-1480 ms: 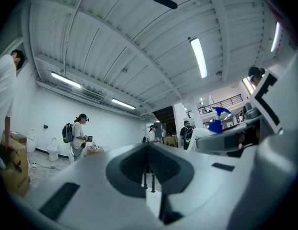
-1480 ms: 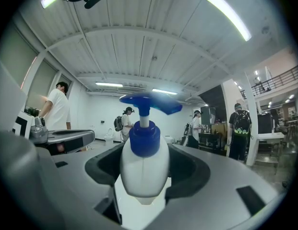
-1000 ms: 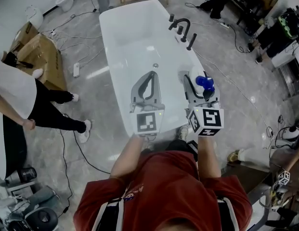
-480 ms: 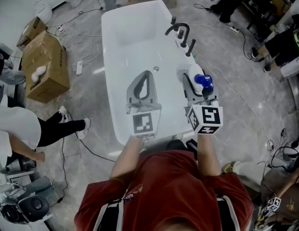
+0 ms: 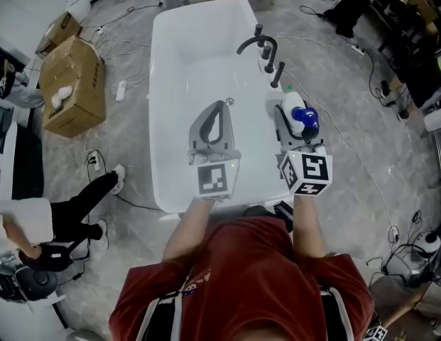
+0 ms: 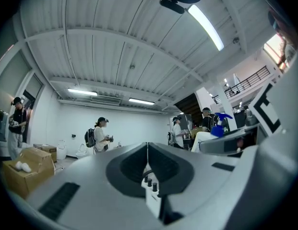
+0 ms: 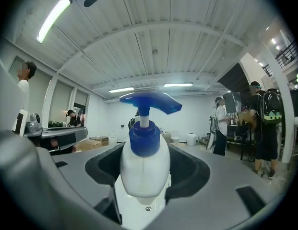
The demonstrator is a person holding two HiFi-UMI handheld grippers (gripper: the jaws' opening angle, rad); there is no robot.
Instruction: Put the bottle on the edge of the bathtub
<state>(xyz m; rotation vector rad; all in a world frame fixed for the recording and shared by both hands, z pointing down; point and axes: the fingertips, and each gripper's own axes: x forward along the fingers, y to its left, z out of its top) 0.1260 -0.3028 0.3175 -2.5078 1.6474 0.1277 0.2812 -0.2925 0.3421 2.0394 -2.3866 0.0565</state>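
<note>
Head view, left to right.

- A brown cardboard box [image 5: 72,84] is seen on the grey stone floor, well apart from the tub. Below it, a bystander's black-trousered leg [image 5: 89,206] is seen near the tub's near left corner.
- A white freestanding bathtub [image 5: 160,105] is seen at centre, its length running away from the camera. Its basin is seen bare.
- The left gripper [image 5: 221,106] is held level over the near half of the basin, pointing away from the person. In the left gripper view its jaws [image 6: 147,147] are seen pressed together along one thin line, with nothing between them. Its cube with square markers [image 5: 213,180] is seen at the wrist end.
- A black curved tap with separate black handles [image 5: 257,42] is mounted on the tub's right rim, toward the far end.
- The white plastic pump bottle with blue collar and blue spout [image 5: 291,109] is located in the right gripper [image 5: 292,114], just nearer than the tap and over or just outside the right rim. Height above the rim cannot be read.
- In the right gripper view the bottle [image 7: 144,169] is seen upright, pump uppermost, with the jaws clamped against both sides of its body [image 7: 146,163].
- The right cube with square markers [image 5: 307,172] is seen beside the left one.
- Loose cables [image 5: 348,130] are seen on the floor right of the tub.
</note>
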